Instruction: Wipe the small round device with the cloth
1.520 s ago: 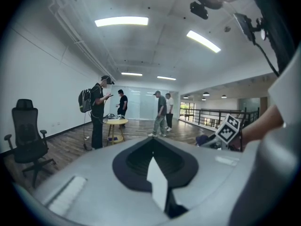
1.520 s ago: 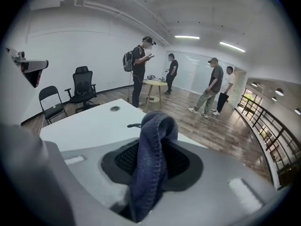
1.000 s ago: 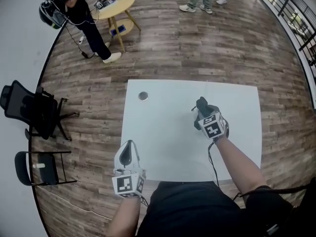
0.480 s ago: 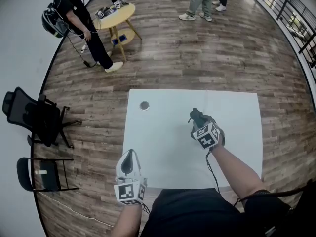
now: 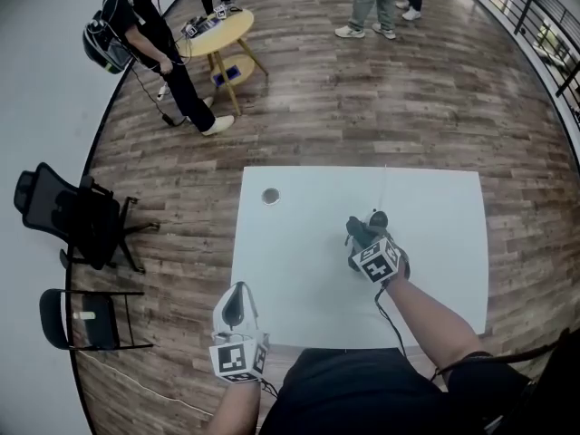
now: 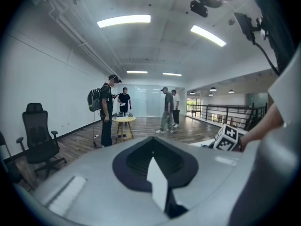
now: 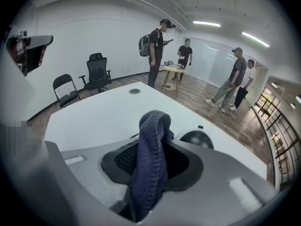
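Bright even light from ceiling strips (image 6: 124, 20); soft shadows; strong fisheye bending; dark corners, gripper views.

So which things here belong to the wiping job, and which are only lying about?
For the job:
- blue cloth, held in the right claw
- dark round device on the white table, beside the cloth

Lying about:
- small grey disc near the table's far left corner
- left claw, shut, empty
- office chair
- yellow round table
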{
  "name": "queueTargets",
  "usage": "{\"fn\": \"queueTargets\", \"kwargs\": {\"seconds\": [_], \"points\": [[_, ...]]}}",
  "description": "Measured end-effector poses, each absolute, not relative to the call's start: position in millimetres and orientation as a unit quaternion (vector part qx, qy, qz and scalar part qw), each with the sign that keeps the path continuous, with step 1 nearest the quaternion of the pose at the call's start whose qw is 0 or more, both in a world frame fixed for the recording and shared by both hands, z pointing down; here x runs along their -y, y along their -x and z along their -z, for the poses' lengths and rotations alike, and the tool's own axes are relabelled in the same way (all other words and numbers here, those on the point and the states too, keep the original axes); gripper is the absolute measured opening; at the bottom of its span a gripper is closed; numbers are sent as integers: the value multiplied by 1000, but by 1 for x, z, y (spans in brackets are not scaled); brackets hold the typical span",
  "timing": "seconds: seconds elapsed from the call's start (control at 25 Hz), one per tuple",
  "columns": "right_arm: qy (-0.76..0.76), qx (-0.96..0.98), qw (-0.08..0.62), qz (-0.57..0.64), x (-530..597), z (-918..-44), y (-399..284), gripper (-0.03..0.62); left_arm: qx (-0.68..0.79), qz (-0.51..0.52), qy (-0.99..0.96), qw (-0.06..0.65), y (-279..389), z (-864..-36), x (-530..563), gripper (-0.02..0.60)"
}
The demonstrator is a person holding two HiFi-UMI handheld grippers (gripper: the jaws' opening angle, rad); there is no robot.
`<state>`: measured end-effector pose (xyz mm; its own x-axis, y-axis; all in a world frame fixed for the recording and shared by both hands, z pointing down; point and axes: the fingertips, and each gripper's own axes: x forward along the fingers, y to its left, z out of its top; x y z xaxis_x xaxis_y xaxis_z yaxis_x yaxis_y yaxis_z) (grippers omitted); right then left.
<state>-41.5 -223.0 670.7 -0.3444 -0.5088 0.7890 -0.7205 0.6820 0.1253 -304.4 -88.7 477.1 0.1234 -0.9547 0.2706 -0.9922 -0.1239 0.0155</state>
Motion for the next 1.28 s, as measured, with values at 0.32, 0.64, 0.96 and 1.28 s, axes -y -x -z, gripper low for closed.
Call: {"fn": "queueTargets", "kwargs": {"seconds": [0.32,0.64,0.96,1.28], "points": [[-374,825,401,-137,205,-668,37,113,654,-109,-744,82,304,-468,89,5],[-429,824,361,-77,256,-609,9,114,639,-117,-757,71,287,-457,101,5],[-431,824,345,-128,269,-637,17,114,634,-118,-761,67,298,-461,111,5],[-428,825,343,-139,267,-625,28,114,640,-111,-756,75,301,-454,101,5]]}}
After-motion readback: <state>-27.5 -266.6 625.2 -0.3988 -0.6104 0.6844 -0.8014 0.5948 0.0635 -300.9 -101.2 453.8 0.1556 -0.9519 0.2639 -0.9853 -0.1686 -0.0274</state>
